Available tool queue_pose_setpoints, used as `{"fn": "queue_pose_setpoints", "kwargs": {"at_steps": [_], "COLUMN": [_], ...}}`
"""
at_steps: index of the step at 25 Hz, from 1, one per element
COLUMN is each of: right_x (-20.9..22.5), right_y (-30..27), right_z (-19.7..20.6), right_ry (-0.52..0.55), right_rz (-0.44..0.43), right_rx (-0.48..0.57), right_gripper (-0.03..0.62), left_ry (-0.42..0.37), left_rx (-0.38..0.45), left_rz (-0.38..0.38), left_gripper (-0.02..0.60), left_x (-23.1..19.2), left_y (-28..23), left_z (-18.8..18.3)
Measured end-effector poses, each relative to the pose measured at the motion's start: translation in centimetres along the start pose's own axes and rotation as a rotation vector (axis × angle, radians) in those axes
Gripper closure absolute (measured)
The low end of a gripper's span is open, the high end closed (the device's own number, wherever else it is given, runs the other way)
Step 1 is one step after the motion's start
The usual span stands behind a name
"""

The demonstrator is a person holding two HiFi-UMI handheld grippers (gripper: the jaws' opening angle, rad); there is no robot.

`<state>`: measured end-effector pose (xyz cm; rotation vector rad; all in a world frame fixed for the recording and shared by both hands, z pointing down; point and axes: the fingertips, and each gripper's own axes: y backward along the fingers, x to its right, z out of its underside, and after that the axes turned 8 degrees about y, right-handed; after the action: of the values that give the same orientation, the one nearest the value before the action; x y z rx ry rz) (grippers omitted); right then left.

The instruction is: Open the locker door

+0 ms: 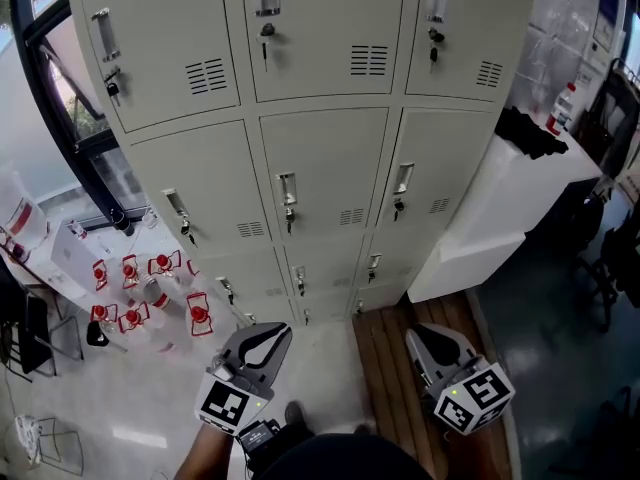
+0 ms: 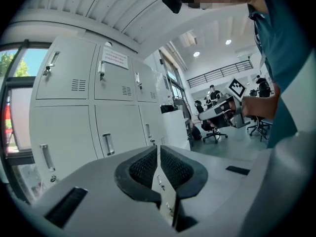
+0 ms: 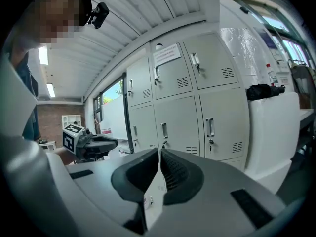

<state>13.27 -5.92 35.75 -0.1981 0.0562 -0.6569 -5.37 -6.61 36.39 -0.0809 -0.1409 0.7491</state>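
Note:
A bank of cream metal lockers (image 1: 325,173) fills the head view, each door with a vertical handle (image 1: 288,190) and a key lock below it; all doors I can see are closed. My left gripper (image 1: 268,332) is held low at the bottom centre-left, well short of the lockers, its jaws shut with nothing between them. My right gripper (image 1: 420,336) hovers at the bottom right, also shut and empty. In the left gripper view the left gripper (image 2: 158,148) faces the lockers (image 2: 106,125) at a slant. In the right gripper view the right gripper (image 3: 159,151) faces the lockers (image 3: 197,112).
A white counter (image 1: 505,193) with a black bag (image 1: 530,133) on it stands right of the lockers. Several red-labelled water bottles (image 1: 150,298) sit on the floor at the left, by a dark window frame (image 1: 60,98). A wooden strip (image 1: 395,368) lies underfoot. Black chairs (image 1: 40,338) stand far left.

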Motion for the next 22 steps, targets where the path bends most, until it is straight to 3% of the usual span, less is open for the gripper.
{"fn": "queue_pose_setpoints", "kwargs": {"at_steps": [7, 17, 22], "right_x": [-1.4, -4.4, -5.8], "right_y": [-3.3, -6.1, -6.9], "right_z": [-0.5, -0.9, -0.1], "right_ry": [-0.024, -0.032, -0.027], "right_rz": [0.074, 0.176, 0.185], "right_rx": [-0.007, -0.018, -0.067], "right_gripper": [0.556, 0.556, 0.556], "left_ry": [-0.011, -0.011, -0.046], "left_rx": [0.023, 0.058, 0.087], "left_rz": [0.065, 0.094, 0.102], "left_gripper": [0.546, 0.546, 0.546], "left_x": [-5.3, -12.1, -14.0], "left_y": [-1.6, -1.9, -3.3], "left_z": [0.2, 0.6, 0.2]}}
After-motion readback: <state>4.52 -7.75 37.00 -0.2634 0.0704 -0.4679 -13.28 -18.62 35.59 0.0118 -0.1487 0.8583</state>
